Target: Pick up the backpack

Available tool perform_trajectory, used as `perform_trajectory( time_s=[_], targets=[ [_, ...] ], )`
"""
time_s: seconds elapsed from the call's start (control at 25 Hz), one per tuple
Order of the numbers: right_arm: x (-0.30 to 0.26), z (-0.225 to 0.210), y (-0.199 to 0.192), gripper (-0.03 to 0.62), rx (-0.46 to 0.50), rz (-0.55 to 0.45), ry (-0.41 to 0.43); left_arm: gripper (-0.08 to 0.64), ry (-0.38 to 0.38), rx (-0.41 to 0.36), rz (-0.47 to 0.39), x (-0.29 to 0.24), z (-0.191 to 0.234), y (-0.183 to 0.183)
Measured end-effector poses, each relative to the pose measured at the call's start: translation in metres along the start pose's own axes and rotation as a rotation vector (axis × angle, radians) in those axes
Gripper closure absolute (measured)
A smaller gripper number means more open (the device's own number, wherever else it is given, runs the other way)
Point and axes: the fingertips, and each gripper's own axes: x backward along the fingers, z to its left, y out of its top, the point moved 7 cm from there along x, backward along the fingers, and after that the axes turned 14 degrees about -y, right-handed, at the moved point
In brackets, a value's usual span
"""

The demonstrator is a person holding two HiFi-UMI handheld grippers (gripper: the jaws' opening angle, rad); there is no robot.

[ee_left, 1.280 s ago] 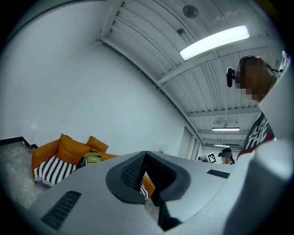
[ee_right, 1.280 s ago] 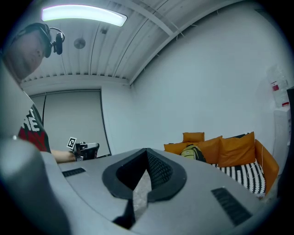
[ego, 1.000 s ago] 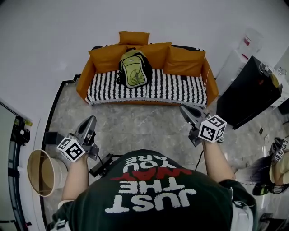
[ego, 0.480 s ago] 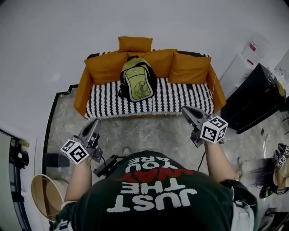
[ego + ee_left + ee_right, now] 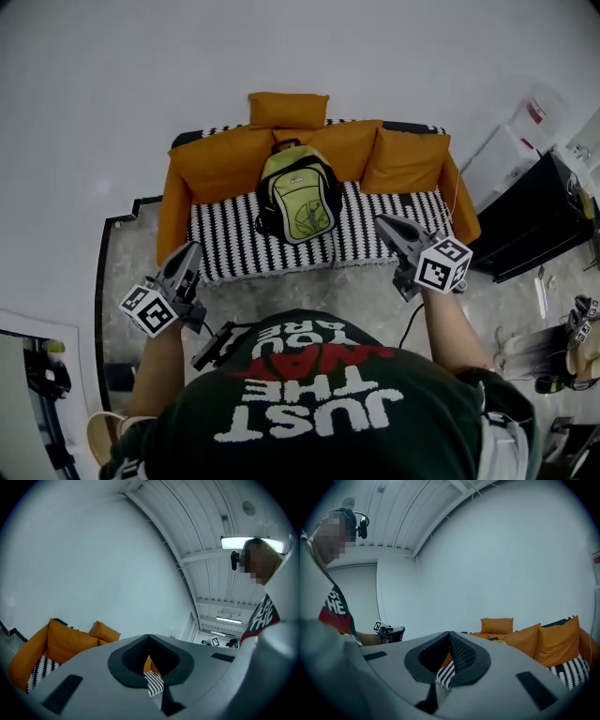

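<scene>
On the striped seat of the orange sofa [image 5: 230,248], the green-and-black backpack [image 5: 298,192] stands upright against the back cushions [image 5: 225,159], nearer in the head view than a second ago. The left gripper [image 5: 190,247] and right gripper [image 5: 382,222] have advanced to the sofa's front edge. Both are empty with jaws pressed together, flanking the backpack without touching it.
</scene>
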Motion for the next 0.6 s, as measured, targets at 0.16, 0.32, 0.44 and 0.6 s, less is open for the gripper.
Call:
perform_trajectory(
  time_s=[0.16, 0.32, 0.44, 0.6],
  targets=[
    [-0.03, -0.022, 0.003, 0.566, -0.029, 0.018, -0.023, 0.549, -0.015, 0.018, 0.021, -0.022, 0.03, 0.001],
    [-0.067, -0.057, 0.007, 0.566, -0.051, 0.026, -0.014, 0.549, 0.002, 0.031, 0.036, -0.056, 0.06, 0.003],
    [-0.102, -0.098, 0.01, 0.566, -0.061, 0.039, 0.019, 0.549, 0.019, 0.01, 0.041, -0.092, 0.081, 0.002],
    [-0.167, -0.158, 0.02, 0.566, -0.03, 0.085, 0.089, 0.549, 0.095, -0.009, 0.031, -0.149, 0.11, 0.004]
  ],
)
